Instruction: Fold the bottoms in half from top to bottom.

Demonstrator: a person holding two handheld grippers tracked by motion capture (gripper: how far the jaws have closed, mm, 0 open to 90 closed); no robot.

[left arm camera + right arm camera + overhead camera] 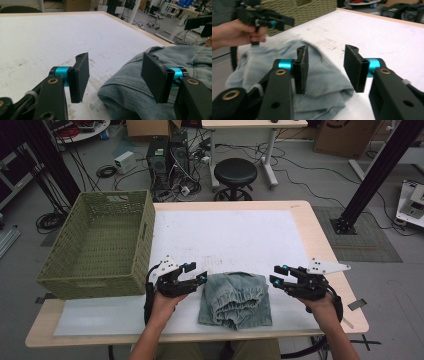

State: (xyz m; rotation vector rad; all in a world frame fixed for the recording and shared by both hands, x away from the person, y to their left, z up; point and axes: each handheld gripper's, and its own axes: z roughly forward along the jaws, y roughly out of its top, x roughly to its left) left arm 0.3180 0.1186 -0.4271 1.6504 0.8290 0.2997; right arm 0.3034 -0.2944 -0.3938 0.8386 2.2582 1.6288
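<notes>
A: Denim shorts (pixel 235 299) lie folded at the counter's (pixel 240 235) six o'clock, between both tools. Soft, light and floppy, I'd judge.

B: Grip where?

A: Pinch the thick folded edges at nine and three. Left tool (pixel 201 278) is spread, pinching nothing; right tool (pixel 274 275) likewise. Basket (pixel 100 245) waits at nine.

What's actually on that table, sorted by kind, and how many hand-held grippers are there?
Folded denim garment: 1
Green woven basket: 1
White mat covering the tabletop: 1
Hand-held grippers, jaws open: 2, left gripper and right gripper
Total: 5
</notes>
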